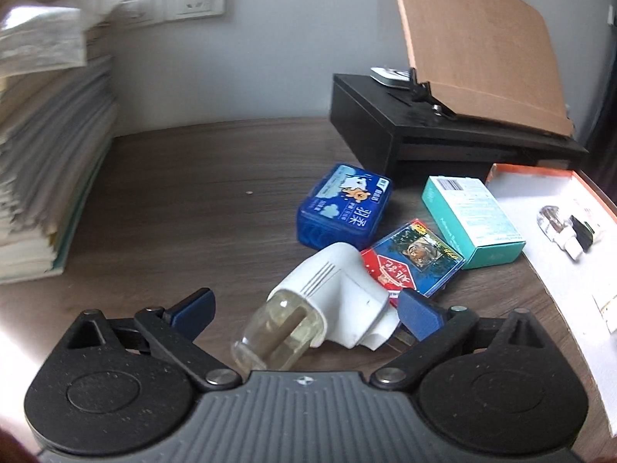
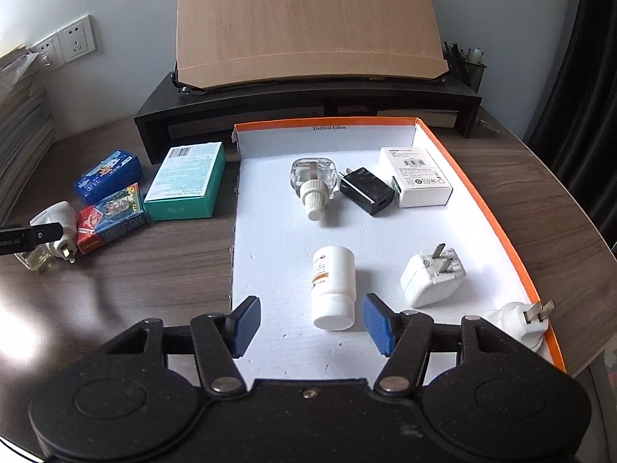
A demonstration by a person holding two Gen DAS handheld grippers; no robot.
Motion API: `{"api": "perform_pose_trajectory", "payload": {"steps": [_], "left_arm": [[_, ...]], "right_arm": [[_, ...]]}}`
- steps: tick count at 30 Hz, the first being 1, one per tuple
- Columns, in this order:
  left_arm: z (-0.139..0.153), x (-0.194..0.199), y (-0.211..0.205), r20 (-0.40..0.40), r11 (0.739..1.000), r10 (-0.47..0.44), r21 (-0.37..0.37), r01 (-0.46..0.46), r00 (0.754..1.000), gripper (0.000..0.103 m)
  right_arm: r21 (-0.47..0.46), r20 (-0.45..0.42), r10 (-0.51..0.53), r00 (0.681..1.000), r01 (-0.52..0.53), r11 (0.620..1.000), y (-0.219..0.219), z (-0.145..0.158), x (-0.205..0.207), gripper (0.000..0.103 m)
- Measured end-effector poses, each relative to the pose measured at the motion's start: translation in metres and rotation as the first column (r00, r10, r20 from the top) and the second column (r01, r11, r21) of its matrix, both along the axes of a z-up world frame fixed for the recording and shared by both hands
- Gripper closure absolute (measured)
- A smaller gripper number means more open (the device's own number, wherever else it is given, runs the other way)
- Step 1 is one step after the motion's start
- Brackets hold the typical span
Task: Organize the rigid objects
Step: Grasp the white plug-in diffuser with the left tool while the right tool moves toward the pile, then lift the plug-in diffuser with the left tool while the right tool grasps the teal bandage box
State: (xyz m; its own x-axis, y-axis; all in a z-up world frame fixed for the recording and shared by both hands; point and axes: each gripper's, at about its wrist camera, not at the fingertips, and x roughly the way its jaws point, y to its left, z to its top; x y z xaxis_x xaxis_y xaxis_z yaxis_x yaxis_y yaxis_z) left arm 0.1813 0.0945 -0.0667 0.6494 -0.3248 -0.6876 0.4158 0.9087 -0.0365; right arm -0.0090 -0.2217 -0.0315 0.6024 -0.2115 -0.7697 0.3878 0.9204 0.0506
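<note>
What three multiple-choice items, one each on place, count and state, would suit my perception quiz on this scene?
1. Where does the white pill bottle lie?
A. In the orange-edged tray
B. On the paper stack
C. On the black riser

2. How many boxes lie outside the tray on the desk?
A. One
B. Three
C. Five

3. The left gripper is:
A. Shut on the teal box
B. Open around the white plug-in vaporizer
C. Out of view

Answers: 1 A, it lies on the tray's white floor; 2 B, blue, red and teal; 3 B, pads spread either side.
</note>
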Motion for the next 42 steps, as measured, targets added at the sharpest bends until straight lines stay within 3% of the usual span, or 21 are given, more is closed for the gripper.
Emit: {"api": "perform_pose_trajectory", "payload": {"steps": [4, 7, 10, 13, 14, 19, 28, 31, 42], "left_arm": [[-0.01, 0.014, 0.001, -0.052, 0.996, -0.059, -0.064, 0.055, 0.997, 0.0], [-0.022, 0.014, -0.007, -0.075, 0.993, -0.105, -0.063, 0.1, 0.992, 0.0], [-0.027, 0.005, -0.011, -0.026, 0.993, -0.113, -0.049, 0.112, 0.993, 0.002], [-0.026, 0.002, -0.001, -0.02, 0.99, -0.083, -0.114, 0.081, 0.996, 0.021], [-0.025, 0.002, 0.001, -0.026, 0.989, -0.075, -0.126, 0.071, 0.997, 0.022], [-0.023, -0.004, 0.006, -0.032, 0.991, -0.047, -0.124, 0.042, 0.998, 0.022], [-0.015, -0.034, 0.031, -0.073, 0.972, 0.071, -0.219, -0.086, 0.995, 0.023], [-0.007, -0.044, 0.035, -0.074, 0.963, 0.105, -0.241, -0.12, 0.992, 0.023], [0.022, -0.077, 0.037, -0.053, 0.937, 0.205, -0.277, -0.211, 0.977, 0.022]], "right_arm": [[-0.008, -0.014, -0.023, 1.0, 0.023, 1.0, 0.006, -0.003, 0.0, 0.032], [-0.014, -0.019, -0.031, 0.999, 0.03, 0.999, 0.01, -0.004, 0.002, 0.032], [-0.022, -0.018, -0.032, 0.999, 0.032, 0.999, 0.014, -0.004, 0.005, 0.032], [-0.027, -0.02, -0.03, 0.999, 0.029, 0.999, 0.017, -0.004, 0.009, 0.032], [-0.027, -0.02, -0.027, 0.999, 0.027, 0.999, 0.018, -0.004, 0.011, 0.032], [-0.031, -0.008, 0.004, 1.0, -0.004, 1.0, 0.025, -0.001, 0.019, 0.032], [-0.006, 0.011, 0.083, 0.997, -0.083, 0.997, 0.032, 0.002, 0.036, 0.032], [0.006, 0.025, 0.124, 0.992, -0.124, 0.992, 0.036, 0.004, 0.048, 0.027], [0.069, 0.015, 0.188, 0.982, -0.189, 0.98, 0.043, -0.003, 0.146, 0.022]]}}
